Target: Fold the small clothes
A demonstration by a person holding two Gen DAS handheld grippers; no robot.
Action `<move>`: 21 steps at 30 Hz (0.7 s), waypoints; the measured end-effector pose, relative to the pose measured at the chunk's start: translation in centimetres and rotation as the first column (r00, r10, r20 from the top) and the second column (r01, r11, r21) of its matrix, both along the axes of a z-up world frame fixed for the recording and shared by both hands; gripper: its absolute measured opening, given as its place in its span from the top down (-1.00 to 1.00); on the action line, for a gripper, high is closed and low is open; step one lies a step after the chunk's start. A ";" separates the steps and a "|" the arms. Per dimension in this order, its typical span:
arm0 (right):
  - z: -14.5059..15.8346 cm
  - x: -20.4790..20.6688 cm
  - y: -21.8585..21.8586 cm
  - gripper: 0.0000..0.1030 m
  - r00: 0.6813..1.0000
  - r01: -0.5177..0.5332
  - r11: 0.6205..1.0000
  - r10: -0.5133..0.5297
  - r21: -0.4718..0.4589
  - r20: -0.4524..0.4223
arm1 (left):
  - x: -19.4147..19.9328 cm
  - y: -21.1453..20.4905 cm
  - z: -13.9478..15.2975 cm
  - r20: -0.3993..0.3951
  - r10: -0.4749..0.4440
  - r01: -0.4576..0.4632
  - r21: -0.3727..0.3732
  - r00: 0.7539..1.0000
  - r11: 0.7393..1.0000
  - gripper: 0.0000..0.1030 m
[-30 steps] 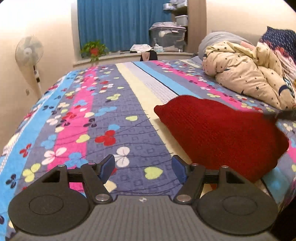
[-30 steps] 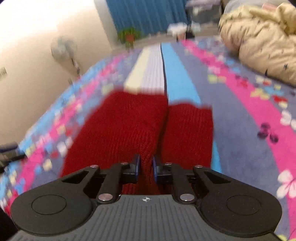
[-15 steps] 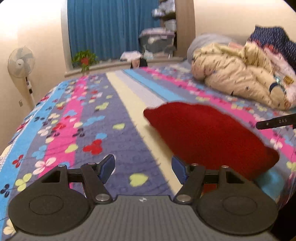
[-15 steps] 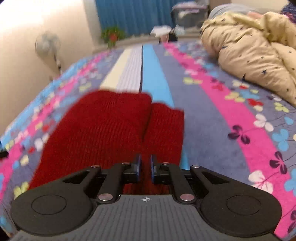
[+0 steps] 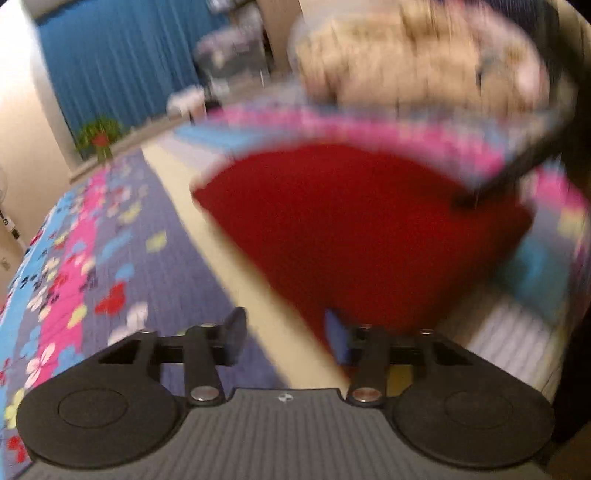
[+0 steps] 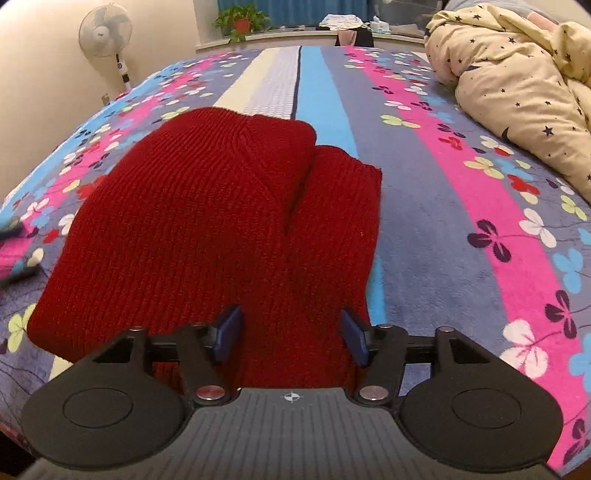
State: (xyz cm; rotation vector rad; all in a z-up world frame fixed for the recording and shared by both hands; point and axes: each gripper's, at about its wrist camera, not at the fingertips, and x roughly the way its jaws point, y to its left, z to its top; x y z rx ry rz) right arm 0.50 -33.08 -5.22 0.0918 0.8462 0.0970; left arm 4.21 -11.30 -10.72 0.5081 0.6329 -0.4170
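Observation:
A dark red knitted garment (image 6: 221,214) lies folded on the flowered bedspread (image 6: 461,192), with a narrower folded part along its right side. My right gripper (image 6: 290,336) is open, its blue pads either side of the garment's near edge, holding nothing. In the blurred left wrist view the same red garment (image 5: 354,229) lies ahead and to the right. My left gripper (image 5: 286,332) is open and empty at the garment's near left corner. A dark bar (image 5: 524,162), probably the other gripper, crosses the upper right of that view.
A rumpled cream star-print duvet (image 6: 517,81) lies at the bed's right side. A standing fan (image 6: 105,37) is by the left wall. A potted plant (image 6: 240,18) and blue curtain (image 5: 122,59) are behind the bed, on the sill.
My right gripper has opened and let go of the red garment, which now lies flat. My left gripper has swung fast towards the garment, blurring its view.

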 end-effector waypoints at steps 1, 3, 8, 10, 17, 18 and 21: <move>0.0 0.1 -0.3 -0.21 1.000 0.008 1.000 -0.008 0.017 -0.006 | 0.2 -0.1 -0.8 -0.033 0.007 -0.006 0.028 0.999 1.000 0.27; 0.0 0.1 -0.6 -0.31 1.000 0.025 0.999 -0.024 0.032 -0.008 | 0.7 0.4 -0.9 -0.076 0.023 -0.023 0.011 0.997 1.000 0.25; 0.2 0.0 -1.4 -0.41 0.998 0.068 0.995 -0.068 0.071 -0.006 | 1.2 3.4 3.3 -0.027 0.106 -0.109 -0.209 0.994 0.972 -0.56; 0.0 0.5 -1.9 -0.49 0.995 0.093 0.990 -0.091 0.101 -0.028 | 2.2 4.1 4.7 -0.040 0.142 -0.148 -0.277 0.989 0.949 -0.58; -2.0 2.0 -3.1 -0.71 0.971 0.198 0.956 -0.161 0.215 -0.175 | 9.3 3.6 6.3 -0.215 0.192 -0.267 -0.409 0.958 0.873 -0.99; -2.1 2.1 -3.1 -0.71 0.968 0.205 0.953 -0.164 0.225 -0.188 | 10.6 3.2 5.7 -0.253 0.206 -0.297 -0.409 0.945 0.863 -0.99; -2.2 2.2 -2.9 -0.70 0.969 0.199 0.955 -0.159 0.220 -0.189 | 14.0 3.2 4.2 -0.328 0.225 -0.363 -0.458 0.917 0.811 -0.99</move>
